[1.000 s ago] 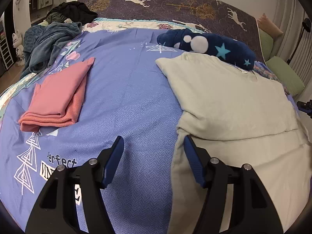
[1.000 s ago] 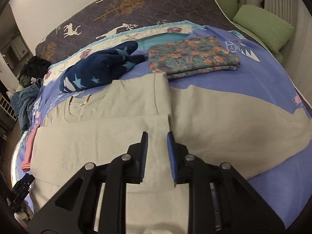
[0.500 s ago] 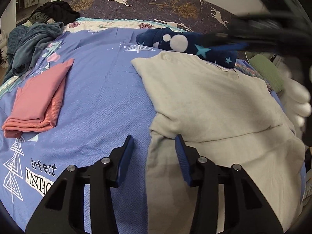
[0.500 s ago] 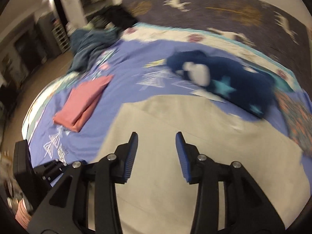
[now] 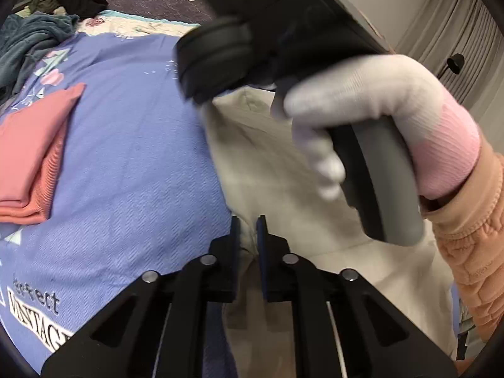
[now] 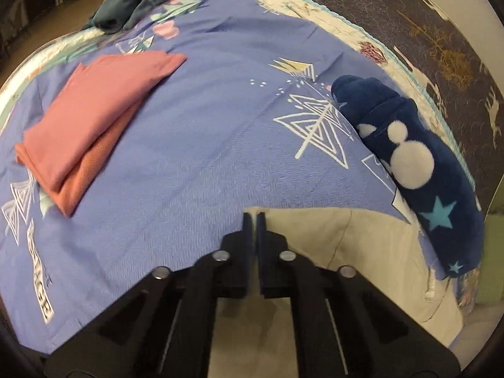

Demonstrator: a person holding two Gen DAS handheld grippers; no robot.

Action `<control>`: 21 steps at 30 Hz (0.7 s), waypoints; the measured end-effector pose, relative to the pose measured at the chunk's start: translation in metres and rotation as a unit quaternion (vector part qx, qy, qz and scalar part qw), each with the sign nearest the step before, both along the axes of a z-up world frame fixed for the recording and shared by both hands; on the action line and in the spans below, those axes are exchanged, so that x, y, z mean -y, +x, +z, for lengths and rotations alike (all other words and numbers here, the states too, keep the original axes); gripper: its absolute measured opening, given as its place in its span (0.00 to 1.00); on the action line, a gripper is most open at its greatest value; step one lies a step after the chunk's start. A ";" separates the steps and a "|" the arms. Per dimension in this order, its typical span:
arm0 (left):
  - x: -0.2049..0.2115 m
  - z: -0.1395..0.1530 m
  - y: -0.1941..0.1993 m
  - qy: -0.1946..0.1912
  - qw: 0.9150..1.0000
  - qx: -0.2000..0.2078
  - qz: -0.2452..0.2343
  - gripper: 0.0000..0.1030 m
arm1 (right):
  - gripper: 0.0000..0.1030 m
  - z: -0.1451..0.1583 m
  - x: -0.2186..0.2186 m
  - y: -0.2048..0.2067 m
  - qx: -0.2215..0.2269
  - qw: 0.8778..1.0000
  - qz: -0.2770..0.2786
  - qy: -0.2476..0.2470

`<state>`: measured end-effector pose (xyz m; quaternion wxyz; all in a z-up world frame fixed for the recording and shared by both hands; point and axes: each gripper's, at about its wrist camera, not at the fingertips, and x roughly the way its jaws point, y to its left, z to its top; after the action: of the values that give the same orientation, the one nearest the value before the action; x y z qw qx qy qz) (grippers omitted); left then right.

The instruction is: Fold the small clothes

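Beige garment (image 5: 271,170) pinched by closing left tool (image 5: 248,225) and closed right tool (image 6: 254,220), pink stack (image 6: 91,116) nearby.

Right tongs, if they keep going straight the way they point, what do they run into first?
Probably the beige garment itself: the right tongs sit shut at its far corner. Past that edge lies only the blue bedspread.
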<state>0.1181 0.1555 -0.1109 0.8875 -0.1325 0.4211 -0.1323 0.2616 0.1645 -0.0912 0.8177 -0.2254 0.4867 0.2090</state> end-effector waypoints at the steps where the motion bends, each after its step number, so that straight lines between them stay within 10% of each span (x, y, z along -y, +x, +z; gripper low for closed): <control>1: -0.001 0.001 -0.003 0.006 1.000 -0.001 0.010 0.01 | 0.02 0.010 0.006 0.003 0.016 0.999 -0.013 0.034; 8: -0.004 -0.004 -0.014 0.055 0.997 -0.016 0.060 0.00 | 0.05 -0.002 0.029 0.024 -0.043 0.991 -0.028 0.120; 12: -0.003 0.008 -0.024 0.062 0.996 0.002 0.062 0.00 | 0.34 0.034 0.081 0.006 -0.025 0.973 -0.058 0.221; 18: 0.018 0.045 -0.026 0.008 0.998 0.055 -0.005 0.00 | 0.28 0.064 0.164 -0.057 -0.012 0.971 -0.035 0.238; 21: 0.036 0.032 0.003 0.014 0.999 0.017 -0.026 0.00 | 0.25 0.047 0.217 -0.087 -0.040 0.960 -0.074 0.269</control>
<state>0.1206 0.1199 -0.0787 0.8926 -0.1073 0.4109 -0.1515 0.1744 -0.0529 -0.0437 0.8411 0.0481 0.4607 0.2794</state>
